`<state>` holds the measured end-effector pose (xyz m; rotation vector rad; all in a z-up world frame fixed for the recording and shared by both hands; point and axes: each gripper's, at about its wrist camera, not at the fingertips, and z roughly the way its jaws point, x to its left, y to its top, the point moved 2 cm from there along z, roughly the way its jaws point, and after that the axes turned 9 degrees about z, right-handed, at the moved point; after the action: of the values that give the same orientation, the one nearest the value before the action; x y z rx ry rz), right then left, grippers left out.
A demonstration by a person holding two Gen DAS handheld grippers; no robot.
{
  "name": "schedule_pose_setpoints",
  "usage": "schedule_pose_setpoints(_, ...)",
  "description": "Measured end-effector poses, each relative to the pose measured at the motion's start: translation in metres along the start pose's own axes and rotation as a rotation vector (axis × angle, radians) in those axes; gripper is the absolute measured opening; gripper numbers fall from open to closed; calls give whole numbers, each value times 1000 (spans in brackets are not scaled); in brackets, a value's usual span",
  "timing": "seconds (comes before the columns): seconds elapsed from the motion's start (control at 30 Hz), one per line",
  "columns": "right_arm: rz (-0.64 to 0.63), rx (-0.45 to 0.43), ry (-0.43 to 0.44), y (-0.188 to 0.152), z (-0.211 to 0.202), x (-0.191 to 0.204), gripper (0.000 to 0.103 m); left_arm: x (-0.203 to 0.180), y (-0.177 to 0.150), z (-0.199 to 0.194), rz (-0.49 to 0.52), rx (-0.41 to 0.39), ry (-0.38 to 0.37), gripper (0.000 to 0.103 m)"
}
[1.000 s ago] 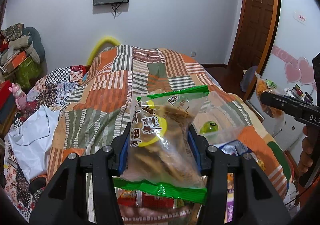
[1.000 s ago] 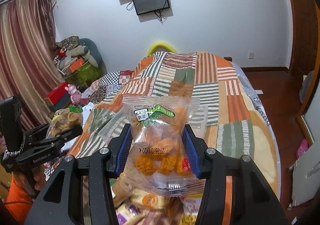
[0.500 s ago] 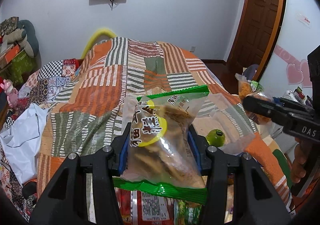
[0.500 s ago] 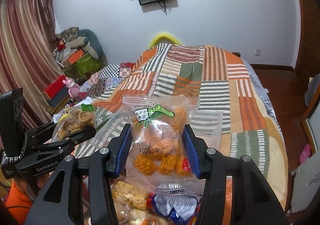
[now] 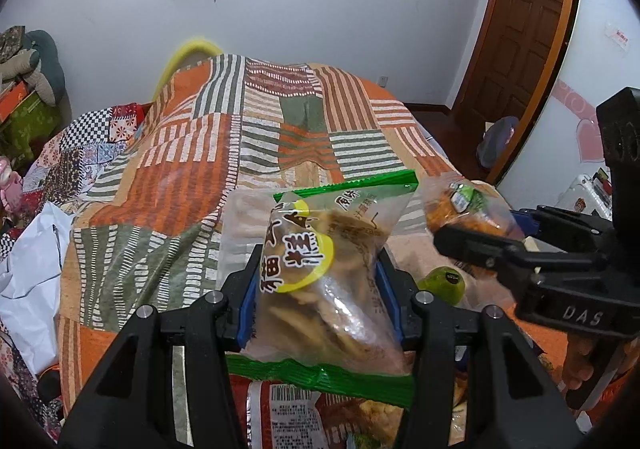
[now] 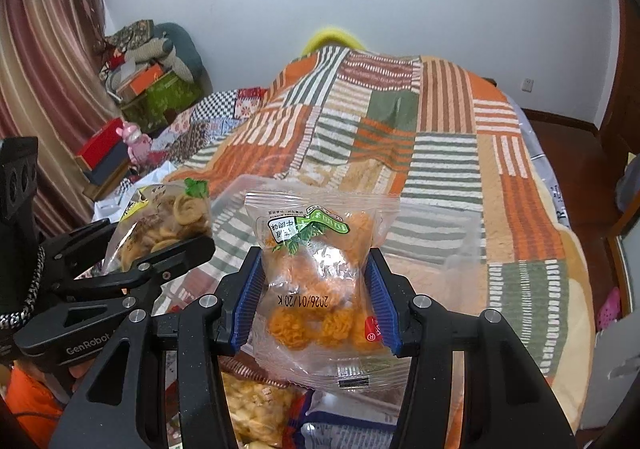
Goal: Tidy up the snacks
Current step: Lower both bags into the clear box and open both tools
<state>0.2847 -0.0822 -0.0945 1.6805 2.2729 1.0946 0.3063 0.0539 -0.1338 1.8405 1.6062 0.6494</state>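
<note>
My left gripper [image 5: 318, 301] is shut on a clear cracker bag with green ends and a yellow label [image 5: 320, 281], held above the bed. My right gripper [image 6: 316, 305] is shut on a clear bag of orange snack balls [image 6: 320, 281]. In the left wrist view the right gripper [image 5: 532, 261] comes in from the right with the orange bag [image 5: 460, 209]. In the right wrist view the left gripper [image 6: 120, 269] shows at the left with the cracker bag [image 6: 168, 221]. A clear plastic container [image 6: 436, 233] lies on the bed just beyond both bags. More snack packets [image 6: 256, 405] lie below.
A patchwork orange, green and striped blanket [image 5: 208, 153] covers the bed. A green round item [image 5: 442, 283] sits in the clear container. White cloth [image 5: 28, 273] lies at the left. Boxes and a pink toy [image 6: 136, 145] stand at the far left. A wooden door [image 5: 520, 29] is at the right.
Both grippers have moved forward and toward each other over the bed, each still holding its bag. The right gripper now looms larger in the left wrist view.
</note>
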Motion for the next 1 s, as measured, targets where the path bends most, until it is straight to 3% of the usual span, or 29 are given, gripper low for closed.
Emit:
schedule_pose_setpoints(0.57,32,117,14,-9,29,-10,50,1,-14,32,-11,99,-13,52)
schedule_pose_setpoints(0.7,27,122,3,-10,29,-10,51,4,-16,31,-26,107,-17,55)
schedule_pose_setpoints(0.8,19,112,-17,-11,25,-10,55,4,-17,25,-31,93,-13,65)
schedule_pose_setpoints(1.0,-3,65,-21,-8,5,-6,59,1,-13,5,-27,55,4,68)
